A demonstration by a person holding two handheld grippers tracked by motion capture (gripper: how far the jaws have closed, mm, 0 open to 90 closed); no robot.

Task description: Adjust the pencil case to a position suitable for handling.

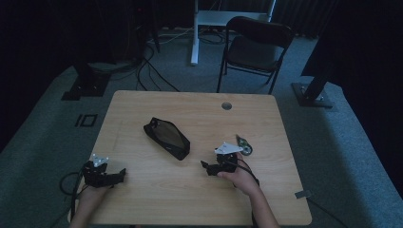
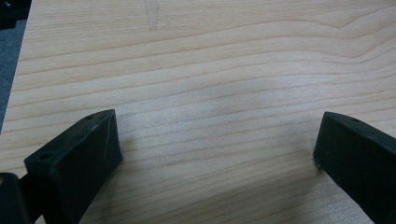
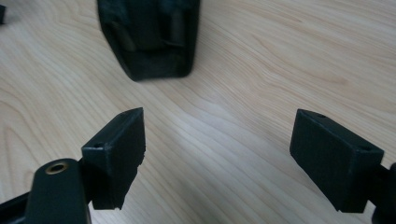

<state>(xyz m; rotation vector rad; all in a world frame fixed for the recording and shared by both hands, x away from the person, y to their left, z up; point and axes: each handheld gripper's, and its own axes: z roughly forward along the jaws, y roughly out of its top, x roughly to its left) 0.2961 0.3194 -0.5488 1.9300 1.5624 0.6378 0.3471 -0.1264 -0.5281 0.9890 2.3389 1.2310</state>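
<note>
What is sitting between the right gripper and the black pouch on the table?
Nothing visible. Only bare table lies between the right gripper and the black pouch. Its jaws stand open and point toward the pouch's near end.

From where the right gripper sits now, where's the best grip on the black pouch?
Take the black pouch at its near narrow end, coming in low from the right gripper side. It lies flat and long, slanted on the table; that end faces the open jaws and looks narrow enough to fit between them.
</note>
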